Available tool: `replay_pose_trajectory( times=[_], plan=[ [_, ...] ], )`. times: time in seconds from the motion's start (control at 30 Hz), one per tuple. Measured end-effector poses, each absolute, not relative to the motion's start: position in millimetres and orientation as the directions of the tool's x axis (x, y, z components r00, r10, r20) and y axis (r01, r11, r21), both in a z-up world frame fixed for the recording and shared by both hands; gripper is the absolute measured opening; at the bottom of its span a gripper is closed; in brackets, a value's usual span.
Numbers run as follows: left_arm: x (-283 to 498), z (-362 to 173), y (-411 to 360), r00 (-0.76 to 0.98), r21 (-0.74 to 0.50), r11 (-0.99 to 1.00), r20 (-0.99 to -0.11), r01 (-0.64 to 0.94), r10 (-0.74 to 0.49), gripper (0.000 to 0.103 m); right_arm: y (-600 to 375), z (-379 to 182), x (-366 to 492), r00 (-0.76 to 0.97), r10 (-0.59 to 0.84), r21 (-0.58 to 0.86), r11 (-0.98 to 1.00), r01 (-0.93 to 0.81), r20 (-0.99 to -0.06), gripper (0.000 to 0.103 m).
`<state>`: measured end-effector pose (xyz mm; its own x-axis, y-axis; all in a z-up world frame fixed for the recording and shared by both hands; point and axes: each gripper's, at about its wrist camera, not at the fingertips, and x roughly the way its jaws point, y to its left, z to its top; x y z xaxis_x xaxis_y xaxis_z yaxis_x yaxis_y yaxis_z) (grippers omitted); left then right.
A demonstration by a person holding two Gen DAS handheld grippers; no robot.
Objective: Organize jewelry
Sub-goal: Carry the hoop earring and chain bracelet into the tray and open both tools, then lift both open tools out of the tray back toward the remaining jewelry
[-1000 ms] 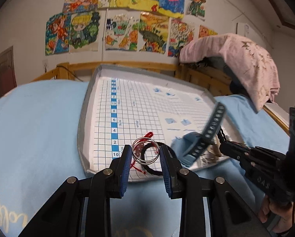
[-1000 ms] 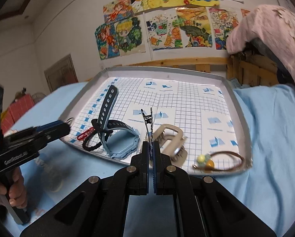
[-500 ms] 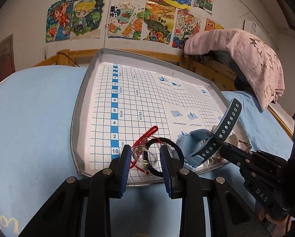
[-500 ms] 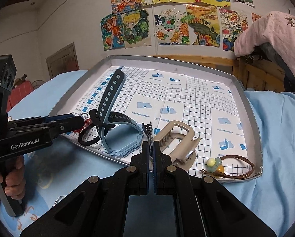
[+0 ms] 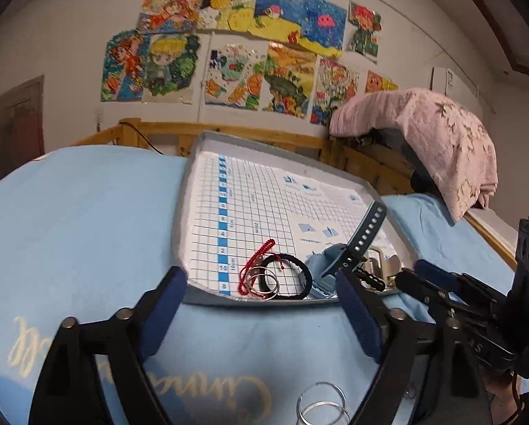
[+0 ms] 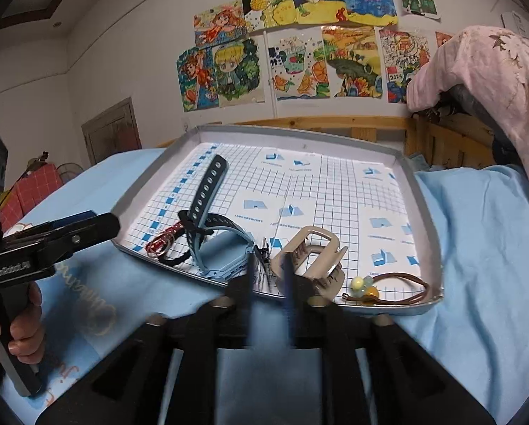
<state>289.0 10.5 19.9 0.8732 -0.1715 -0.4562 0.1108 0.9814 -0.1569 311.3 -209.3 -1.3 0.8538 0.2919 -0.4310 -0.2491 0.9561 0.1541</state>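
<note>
Presently we are releasing: left gripper (image 5: 260,295) jaws opening wide, empty; right gripper (image 6: 269,276) jaws opening, narrow, empty. Silver bangles (image 5: 262,283) lie at the tray's (image 5: 193,219) six-o'clock edge. Next we judge another piece needs picking.

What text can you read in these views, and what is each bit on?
"GenRobot.AI": side of the left tongs.
"2024": a wall drawing.
"2", "10", "10cm": blue ruler strip on the tray liner.
Gold script on the blue bedsheet: unreadable.
Small liner captions: too small.
</note>
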Motion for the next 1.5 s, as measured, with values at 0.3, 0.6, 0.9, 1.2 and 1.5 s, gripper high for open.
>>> replay_pose_trajectory(
  times=[0.3, 0.6, 0.9, 1.2, 1.5],
  plan=[
    [210, 37, 20, 0.959, -0.153, 0.987, -0.271, 0.046, -0.087, 0.103, -223, 25, 233, 0.92, 0.314, 0.172, 0.945, -0.278, -0.234, 0.082],
    [132, 46, 12, 0.983, -0.105, 0.993, -0.173, 0.05, -0.068, 0.103, -231, 40, 166, 0.934, 0.334, 0.177, 0.934, -0.311, -0.125, 0.101],
    [91, 34, 6, 0.979, -0.069, 0.996, -0.195, 0.048, -0.061, 0.103, -240, 35, 111, 0.946, 0.293, 0.134, 0.952, -0.275, -0.136, 0.101],
    [76, 16, 10, 0.978, -0.079, 0.997, -0.205, 0.026, -0.042, 0.103, -240, 15, 74, 0.96, 0.241, 0.096, 0.969, -0.229, -0.141, 0.101],
    [72, 10, 9, 0.977, -0.067, 0.997, -0.212, 0.021, -0.035, 0.103, -237, 8, 77, 0.955, 0.236, 0.078, 0.971, -0.225, -0.18, 0.101]
  ],
)
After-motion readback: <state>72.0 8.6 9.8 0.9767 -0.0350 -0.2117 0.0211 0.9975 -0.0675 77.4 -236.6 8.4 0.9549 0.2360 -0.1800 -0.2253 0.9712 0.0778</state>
